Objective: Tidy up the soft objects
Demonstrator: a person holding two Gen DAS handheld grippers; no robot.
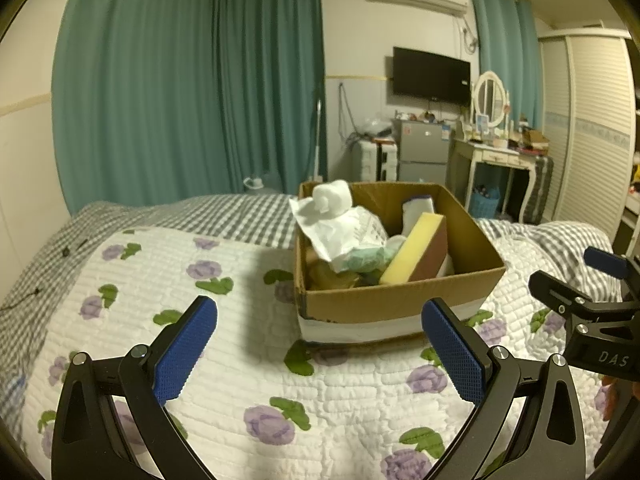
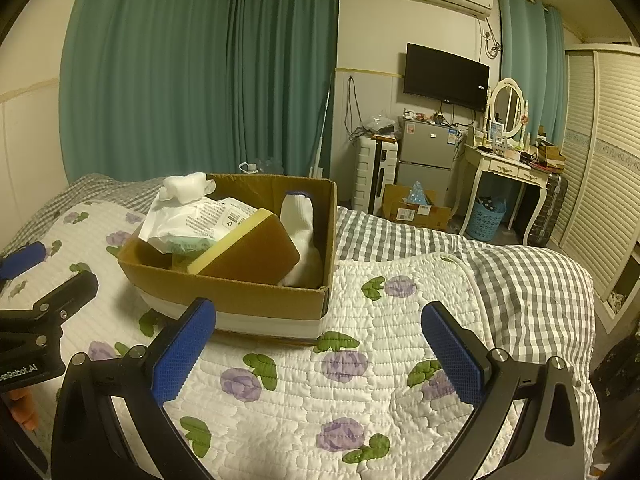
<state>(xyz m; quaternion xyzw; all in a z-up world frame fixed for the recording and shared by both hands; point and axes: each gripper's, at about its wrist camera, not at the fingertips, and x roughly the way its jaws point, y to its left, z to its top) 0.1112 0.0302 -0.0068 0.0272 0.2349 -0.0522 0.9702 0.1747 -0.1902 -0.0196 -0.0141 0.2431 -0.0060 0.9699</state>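
A cardboard box (image 1: 400, 300) (image 2: 240, 296) stands on the flowered quilt (image 1: 240, 360) (image 2: 360, 360). It holds a yellow-and-brown sponge (image 1: 416, 256) (image 2: 248, 256), a white wipes packet (image 1: 344, 232) (image 2: 192, 220), a white soft lump (image 1: 332, 196) (image 2: 186, 186) on top, and a white sock-like piece (image 2: 298, 220). My left gripper (image 1: 320, 344) is open and empty, in front of the box. My right gripper (image 2: 320, 348) is open and empty, in front of the box's right corner. The right gripper shows at the left wrist view's right edge (image 1: 580, 292).
A grey checked sheet (image 2: 520, 280) covers the bed beyond the quilt. Teal curtains (image 1: 180, 80) hang behind. A fridge (image 2: 428, 152), a suitcase (image 2: 376, 172), a dressing table (image 2: 508, 168), a blue basket (image 2: 484, 216) and a floor box (image 2: 416, 208) stand past the bed.
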